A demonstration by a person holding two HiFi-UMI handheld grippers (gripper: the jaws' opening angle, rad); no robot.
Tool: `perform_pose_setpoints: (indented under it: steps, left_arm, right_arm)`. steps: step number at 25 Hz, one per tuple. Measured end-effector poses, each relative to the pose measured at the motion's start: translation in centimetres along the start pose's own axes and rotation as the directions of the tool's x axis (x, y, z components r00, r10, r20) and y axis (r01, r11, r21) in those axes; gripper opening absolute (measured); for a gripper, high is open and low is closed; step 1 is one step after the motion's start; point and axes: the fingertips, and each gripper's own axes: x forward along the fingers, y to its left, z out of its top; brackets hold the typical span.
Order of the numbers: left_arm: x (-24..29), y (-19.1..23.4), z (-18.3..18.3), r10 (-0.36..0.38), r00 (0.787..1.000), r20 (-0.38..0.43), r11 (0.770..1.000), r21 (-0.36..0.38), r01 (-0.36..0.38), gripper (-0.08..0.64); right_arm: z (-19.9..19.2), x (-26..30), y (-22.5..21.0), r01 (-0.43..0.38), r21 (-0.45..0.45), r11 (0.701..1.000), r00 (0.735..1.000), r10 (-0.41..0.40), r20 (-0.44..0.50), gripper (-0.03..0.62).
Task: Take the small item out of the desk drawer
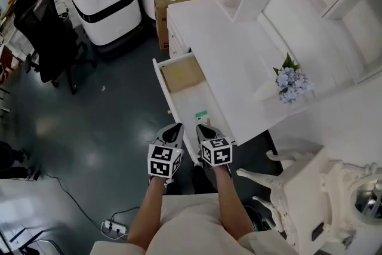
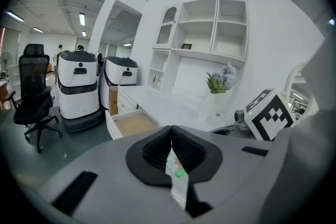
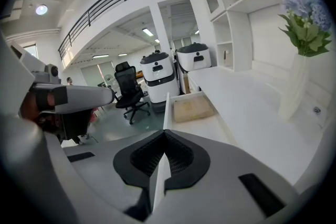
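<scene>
We found the drawer pulled out from the desk. The small item lay flat on its floor near the front end, close under the desk's edge. The rest of the drawer floor showed bare.

The left gripper hung over the drawer's front corner with its jaws together and nothing clamped. In the left gripper view the item showed only through the slit below the pads. The right gripper was just beside it and nearest the item. Its jaws were likewise fully together and empty, and only the white drawer wall showed through its slit.

The item appeared to be a thin white packet with a green mark. We could not read any print on it.

- **Weight:** we judged it very light.
- **Stiffness:** it was probably flexible rather than rigid, so it may buckle if squeezed across its face.
- **Surface:** it may be smooth enough to slide on the drawer floor when nudged.
- **Fragility:** we saw no sign that it was fragile.

In our judgement the sound hold is across an exposed edge, with one jaw tipped under it. If it will not lift, it could be pushed against the drawer wall to raise an edge. The jaws would first have to part. The desk's overhang leaves limited room above the item, so we judged the approach best made from the drawer's open front.
</scene>
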Motion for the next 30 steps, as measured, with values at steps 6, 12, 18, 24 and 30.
perform_pose_setpoints:
  steps: [6,12,18,24,30]
  left_arm:
    - [0.4,-0.9,0.0,-0.011,1.0,-0.002,1.0,0.011,0.011,0.017]
    - [0.4,-1.0,0.0,-0.012,1.0,-0.001,1.0,0.017,0.012,0.017]
    - [0.6,-1.4,-0.1,-0.02,1.0,-0.004,1.0,0.02,0.02,0.017]
    - [0.4,-1.6,-0.1,-0.019,1.0,-0.002,1.0,0.018,0.019,0.017]
    - [0.5,-2.2,0.7,-0.017,1.0,0.013,0.999,0.027,0.017,0.017]
  right_arm:
    - [0.2,-1.2,-2.9,0.069,0.034,0.997,0.998,-0.069,0.013,0.021]
    - [-0.4,-2.0,-4.0,0.093,0.061,0.994,0.995,-0.094,0.016,0.021]
    - [-0.8,-2.4,-4.5,0.098,0.067,0.993,0.995,-0.1,0.017,0.086]
    - [-1.3,-2.6,-5.0,0.122,0.059,0.991,0.992,-0.123,0.005,0.103]
    - [-1.3,-1.4,-5.0,0.047,0.069,0.997,0.999,-0.047,0.002,0.161]
